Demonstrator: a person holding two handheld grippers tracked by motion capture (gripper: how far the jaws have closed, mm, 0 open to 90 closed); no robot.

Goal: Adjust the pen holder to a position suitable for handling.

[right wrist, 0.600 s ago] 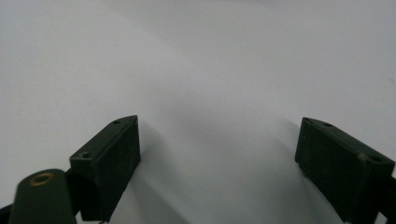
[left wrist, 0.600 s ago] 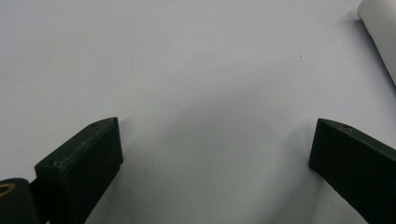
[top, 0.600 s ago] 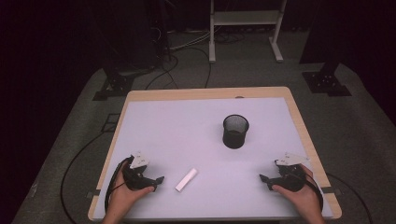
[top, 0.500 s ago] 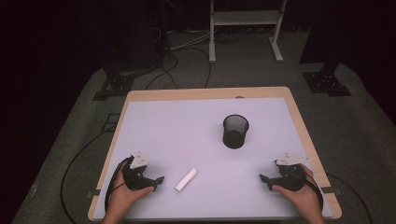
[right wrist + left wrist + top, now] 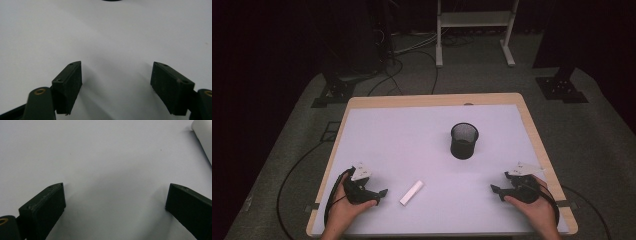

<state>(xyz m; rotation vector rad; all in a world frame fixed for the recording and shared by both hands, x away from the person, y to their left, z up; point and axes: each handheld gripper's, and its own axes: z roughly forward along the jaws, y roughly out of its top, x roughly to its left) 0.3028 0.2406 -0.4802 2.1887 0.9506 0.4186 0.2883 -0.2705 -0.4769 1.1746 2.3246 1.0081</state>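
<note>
Left hand-held gripper [image 5: 381, 192]: I've got it resting low on the worktop [image 5: 412, 140] near my left corner, jaws wide apart, nothing between them.

Right hand-held gripper [image 5: 496, 190]: down by my right corner, jaws spread wide too, bare surface between them.

White stick [image 5: 411, 192]: lying flat just beside my left hand-held gripper, slanted, its far end pointing up toward the cup. In the left gripper view its rounded end peeks in at the top right corner [image 5: 203, 137].

Mesh cup [image 5: 464, 140]: standing upright, well apart from the stick, nearer my right side.

How it should handle: looks light and stiff to me, a smooth round little bar, so it may roll or skid if I nudge it sideways. Could be chalk-like and brittle; I can't tell, so I'd go gently.

Where I'd take it: across its middle, jaws square to its length, closing on the two long sides.

Watch out: pinching near an end could tip it or flick it away.
</note>
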